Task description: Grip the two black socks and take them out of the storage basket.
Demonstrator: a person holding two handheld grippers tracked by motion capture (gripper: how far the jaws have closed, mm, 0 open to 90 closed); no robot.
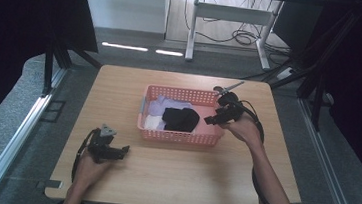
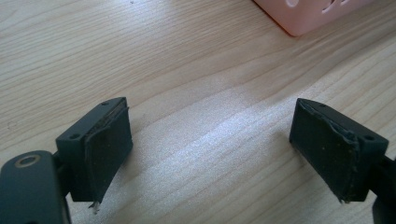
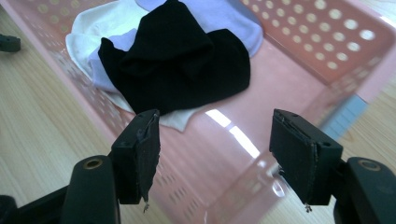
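Note:
A pink perforated basket (image 1: 178, 136) stands mid-table and holds a black cloth (image 1: 181, 118) on top of pale lilac (image 1: 168, 104) and white (image 1: 153, 123) cloths. My right gripper (image 1: 211, 119) hovers over the basket's right end, pointing toward the black cloth (image 3: 180, 63). Its jaws are open with nothing between them, over the bare pink floor (image 3: 233, 140). My left gripper (image 1: 123, 150) rests low over the wooden table (image 1: 120, 83) at the front left, open and empty. The left gripper view shows the basket's corner (image 2: 303, 16) ahead.
The tabletop (image 2: 187, 70) is light wood with bare room in front of and beside the basket. Black frame struts (image 1: 49, 64) stand at both sides of the table. A white desk frame and cables (image 1: 243, 35) sit on the floor beyond.

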